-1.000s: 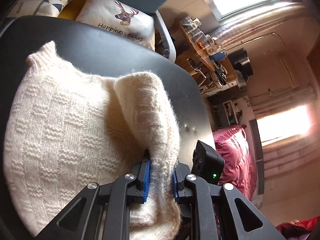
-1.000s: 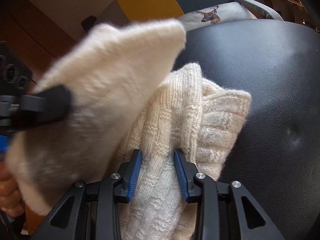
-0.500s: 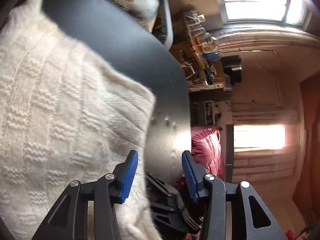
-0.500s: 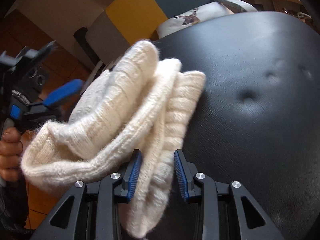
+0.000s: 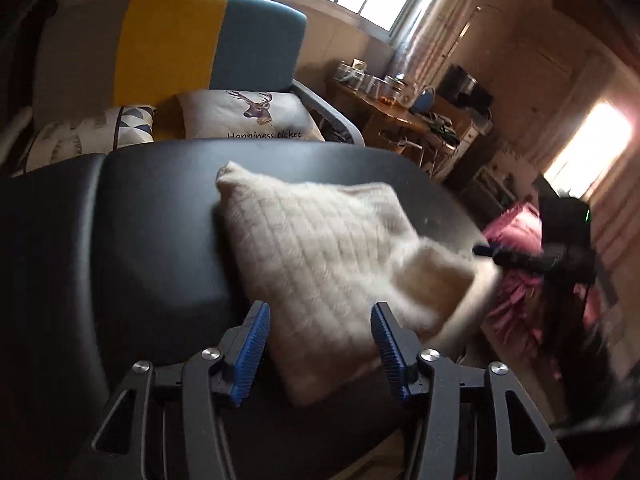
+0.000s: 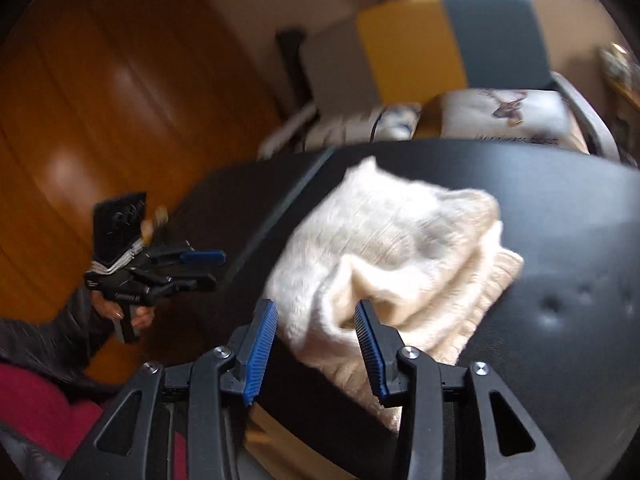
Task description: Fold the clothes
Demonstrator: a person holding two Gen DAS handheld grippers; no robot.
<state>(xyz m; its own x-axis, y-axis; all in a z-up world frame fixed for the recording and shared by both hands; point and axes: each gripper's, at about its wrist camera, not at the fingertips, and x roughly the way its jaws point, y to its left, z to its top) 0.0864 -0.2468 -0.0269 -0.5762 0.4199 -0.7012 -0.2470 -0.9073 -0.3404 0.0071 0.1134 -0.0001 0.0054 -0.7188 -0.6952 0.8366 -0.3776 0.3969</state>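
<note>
- Sweater (image 5: 328,264): the cream knit lies folded and blurred on the black padded surface (image 5: 120,240), its near edge hidden behind your blue pads.
- Your left gripper (image 5: 320,344) has just been opening; it stands wide and apart from the knit it pinched a second ago.
- Your right gripper (image 6: 316,336) has also just been opening and grips nothing.
- Beyond, the deer cushion (image 5: 252,116) sits against the yellow-and-blue chair back (image 5: 208,44).

wrist cams | angled down, close | shared: sweater (image 5: 320,256), seat (image 5: 120,240)
</note>
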